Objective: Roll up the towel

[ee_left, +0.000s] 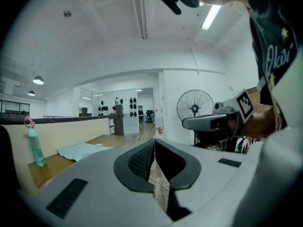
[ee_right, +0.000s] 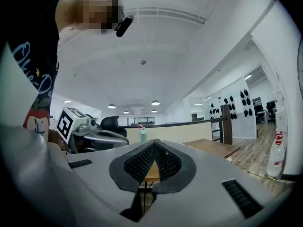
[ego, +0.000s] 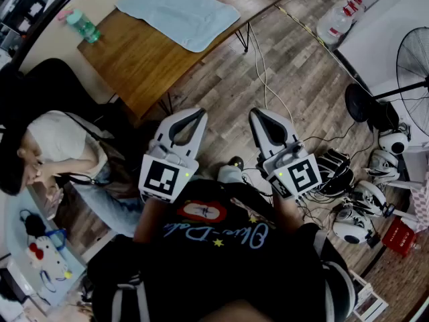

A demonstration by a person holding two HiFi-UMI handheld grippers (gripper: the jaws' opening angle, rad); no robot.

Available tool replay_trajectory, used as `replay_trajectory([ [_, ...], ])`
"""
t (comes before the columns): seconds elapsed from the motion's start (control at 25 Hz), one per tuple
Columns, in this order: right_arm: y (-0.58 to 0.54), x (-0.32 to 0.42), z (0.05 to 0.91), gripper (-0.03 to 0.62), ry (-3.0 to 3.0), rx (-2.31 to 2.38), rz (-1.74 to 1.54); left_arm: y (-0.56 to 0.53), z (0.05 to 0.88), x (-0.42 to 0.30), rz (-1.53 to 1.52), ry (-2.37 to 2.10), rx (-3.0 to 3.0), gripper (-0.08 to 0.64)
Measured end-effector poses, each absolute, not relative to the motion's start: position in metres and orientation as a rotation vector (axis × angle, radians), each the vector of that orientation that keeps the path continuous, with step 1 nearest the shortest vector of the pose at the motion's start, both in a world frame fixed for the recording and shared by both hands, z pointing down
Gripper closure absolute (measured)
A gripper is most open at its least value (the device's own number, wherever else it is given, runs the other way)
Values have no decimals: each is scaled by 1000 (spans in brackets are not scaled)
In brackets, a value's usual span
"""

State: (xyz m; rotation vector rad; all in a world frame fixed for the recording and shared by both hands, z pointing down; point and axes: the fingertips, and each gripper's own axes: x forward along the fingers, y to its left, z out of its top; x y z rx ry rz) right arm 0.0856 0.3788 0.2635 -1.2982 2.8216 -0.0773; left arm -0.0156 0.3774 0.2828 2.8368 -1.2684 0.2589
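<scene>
Hovering side by side, close in front of the person's chest, both tools are empty.

Jaws: the left gripper [ego: 196, 117] has its jaws pressed together tip to tip with nothing between them. In the left gripper view [ee_left: 154, 142] the two dark pads meet along one line. The right gripper [ego: 257, 115] is the same, its jaws closed on nothing and its pads meeting at a point in the right gripper view [ee_right: 155, 142]. Each tool shows at the edge of the other's view, just beside it and not touching.

The towel [ego: 177, 11] is light blue and lies spread flat, unrolled, on the wooden surface [ego: 137, 62]. It sits well ahead of both pairs of jaws. From the left jaws the towel [ee_left: 78, 150] shows ahead and off to the left. From the right jaws the surface [ee_right: 210, 146] shows ahead and slightly right, but the towel cannot be made out there.

A green bottle [ego: 83, 27] with a pink loop on top stands upright on the same surface, left of the towel and apart from it. It is far left of the left jaws' line and straight ahead of the right jaws.

A wood floor [ego: 301, 72] lies between the jaws and the surface. A seated person [ego: 64, 146] is left of the left jaws. A standing fan [ee_left: 195, 107] is ahead-right of the left jaws.
</scene>
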Motion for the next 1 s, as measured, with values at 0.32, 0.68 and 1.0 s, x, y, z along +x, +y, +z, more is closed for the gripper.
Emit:
replay_trajectory([
  [0.32, 374, 97, 265, 594, 2829, -1309, -69, 373, 285, -6, 256, -1272, 2830, 555],
  [0.68, 365, 129, 267, 592, 2787, -1366, -79, 365, 290, 15, 295, -1243, 2827, 555],
  [1.0, 358, 186, 271, 591, 2761, -1438, -55, 353, 294, 65, 335, -1188, 2857, 555],
])
